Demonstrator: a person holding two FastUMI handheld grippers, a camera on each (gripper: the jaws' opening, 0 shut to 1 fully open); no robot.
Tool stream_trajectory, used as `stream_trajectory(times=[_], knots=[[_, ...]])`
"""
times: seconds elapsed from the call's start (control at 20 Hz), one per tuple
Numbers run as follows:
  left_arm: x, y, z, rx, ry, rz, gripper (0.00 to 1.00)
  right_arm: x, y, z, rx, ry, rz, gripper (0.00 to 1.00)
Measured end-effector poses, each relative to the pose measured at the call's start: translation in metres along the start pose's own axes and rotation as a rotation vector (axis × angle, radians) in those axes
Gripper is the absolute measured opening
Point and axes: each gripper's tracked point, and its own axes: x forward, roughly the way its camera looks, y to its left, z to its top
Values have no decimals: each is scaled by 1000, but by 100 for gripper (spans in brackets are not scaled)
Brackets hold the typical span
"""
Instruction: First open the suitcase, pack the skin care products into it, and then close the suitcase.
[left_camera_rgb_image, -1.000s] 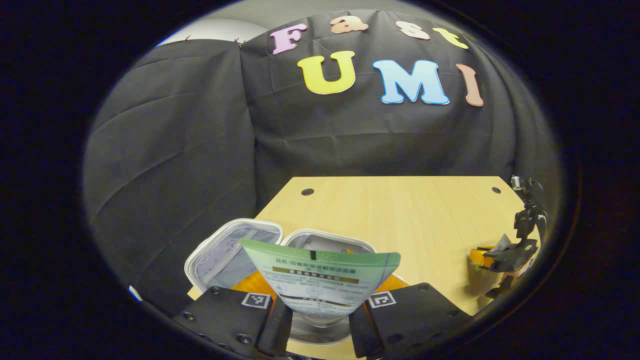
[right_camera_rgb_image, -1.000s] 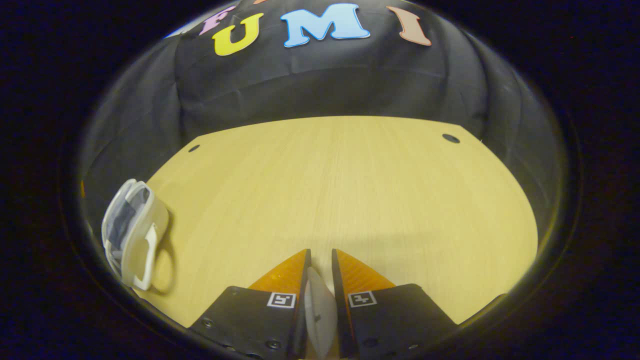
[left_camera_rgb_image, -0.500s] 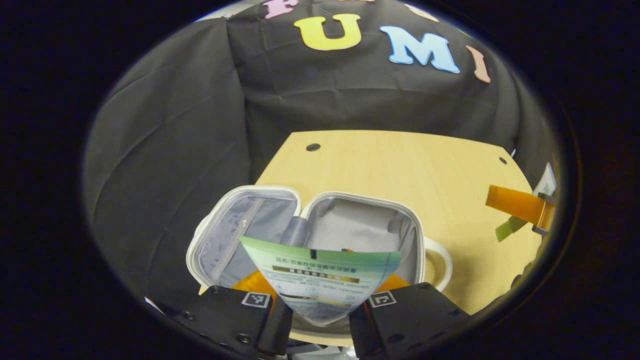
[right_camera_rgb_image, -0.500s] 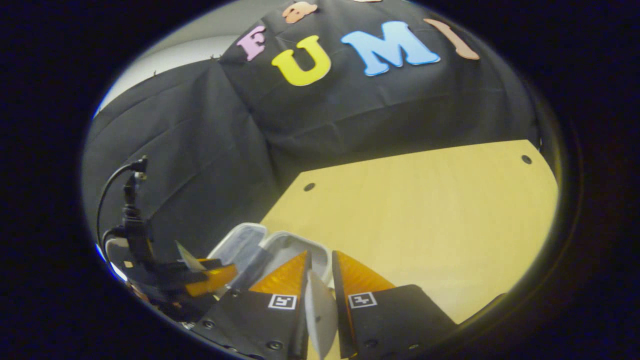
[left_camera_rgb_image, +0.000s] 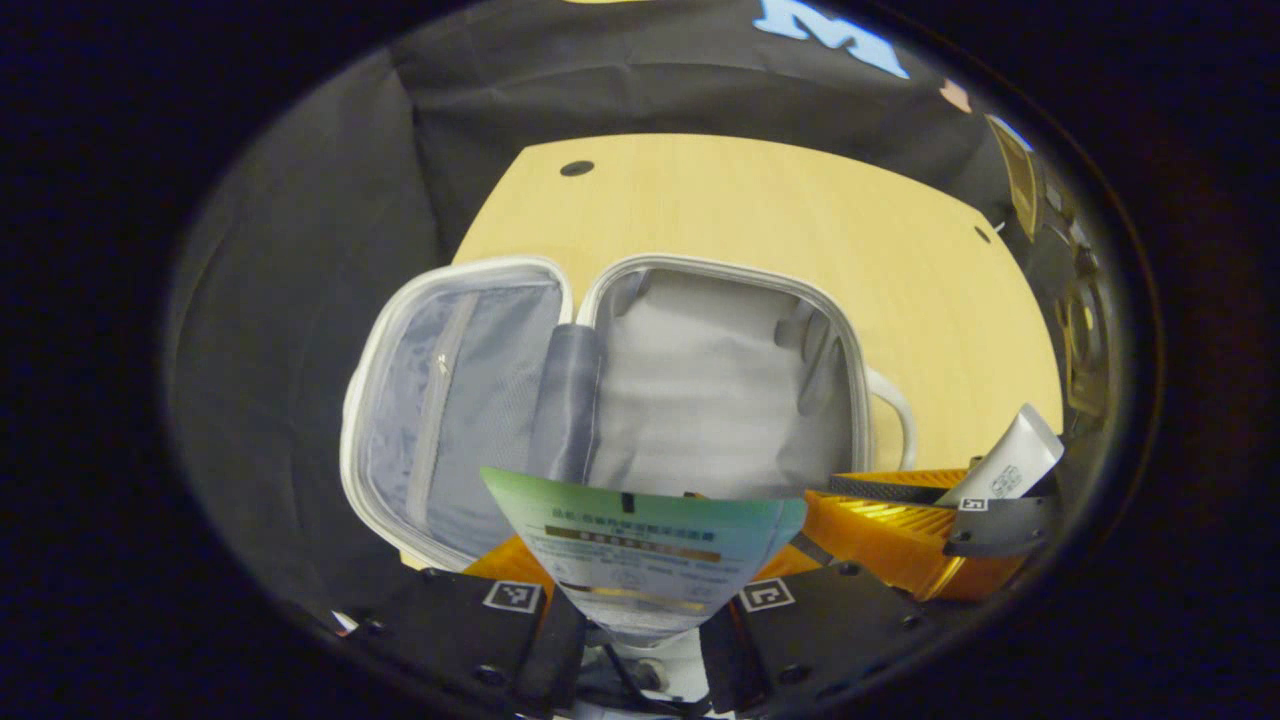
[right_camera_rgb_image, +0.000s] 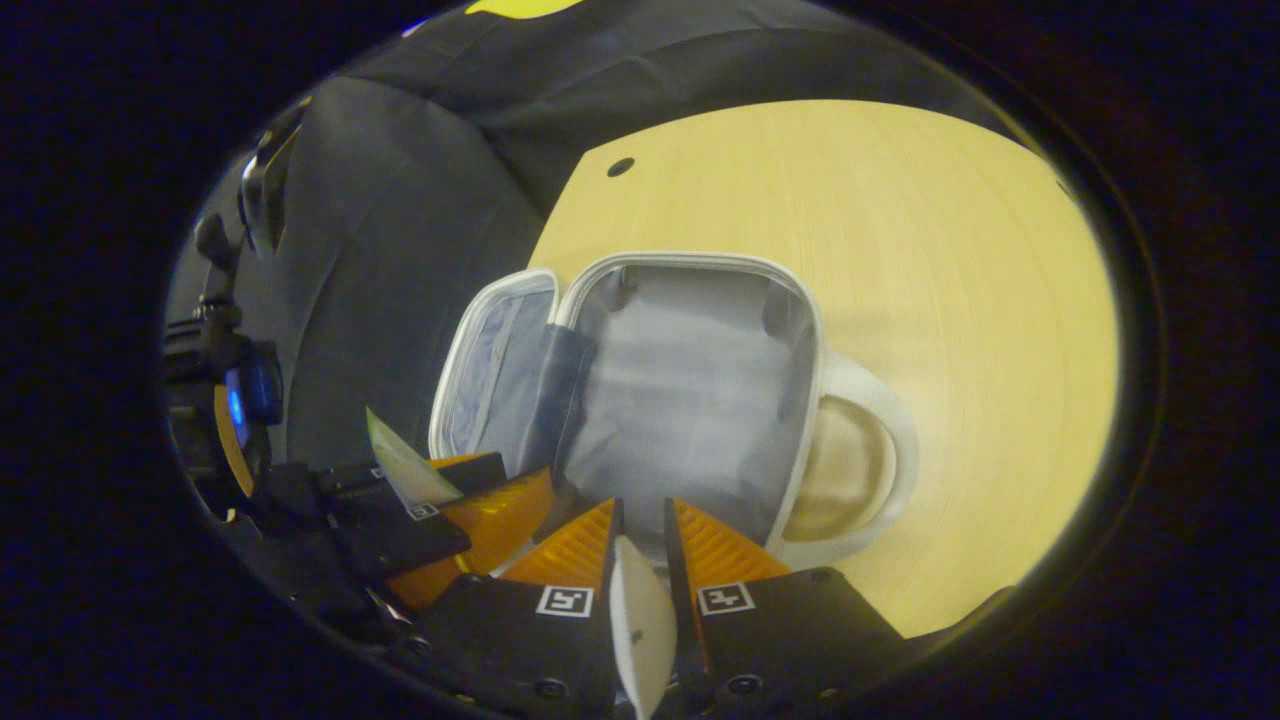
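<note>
The small white suitcase (left_camera_rgb_image: 860, 340) lies open on the table, its grey-lined lid (left_camera_rgb_image: 450, 400) flat at the left and its main compartment (left_camera_rgb_image: 720, 400) beside it. My left gripper (left_camera_rgb_image: 645, 570) is shut on a green flat sachet (left_camera_rgb_image: 640, 540), held just above the compartment's near edge. My right gripper (right_camera_rgb_image: 640, 525) is shut on a white tube (right_camera_rgb_image: 640, 620) and hovers over the suitcase (right_camera_rgb_image: 690, 400) near its handle (right_camera_rgb_image: 860, 470). The right gripper (left_camera_rgb_image: 900, 515) with its tube (left_camera_rgb_image: 1005, 465) sits close beside the left one. The left gripper (right_camera_rgb_image: 470, 490) and the sachet's edge (right_camera_rgb_image: 405, 470) show at the left.
The suitcase rests near the left edge of the wooden table (left_camera_rgb_image: 750, 200), which stretches away behind and to the right (right_camera_rgb_image: 900, 220). The black cloth wall rises behind the table. A round hole (left_camera_rgb_image: 577, 168) marks the table's far left corner.
Both grippers have moved in over the open suitcase and tilted down toward it. The right gripper with the tube has come up close beside the left. Both holds are unchanged.
</note>
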Motion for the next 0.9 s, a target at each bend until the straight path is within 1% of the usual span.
stream_trajectory(times=[0.1, 0.25, 0.3, 0.4, 0.45, 0.55, 0.7, 0.85, 0.9], knots=[[4, 7, 0, -7, 30, -17, 56, 1, -4, 0, 15, 2, -18, 23], [9, 15, 4, 35, 60, -2, 56, 6, -14, -2, 22, 21, -62, 23], [9, 14, 5, 44, 65, -3, 56, 7, -15, -3, 25, 27, -68, 19], [7, 7, 9, 65, 64, -16, 56, 7, -16, -6, 23, 40, -71, 19], [7, 5, 10, 74, 64, -21, 56, 8, -15, -6, 21, 41, -74, 23], [9, 1, 16, 82, 48, -17, 59, 10, -15, -8, 16, 49, -73, 23], [4, 11, 35, 97, -9, 25, 79, 9, -17, -8, 17, 53, -79, 24], [-4, 22, 43, 118, -39, 61, 79, 12, -17, -3, 31, 41, -83, 26], [-5, 21, 45, 123, -46, 66, 79, 11, -15, 0, 39, 31, -76, 33]])
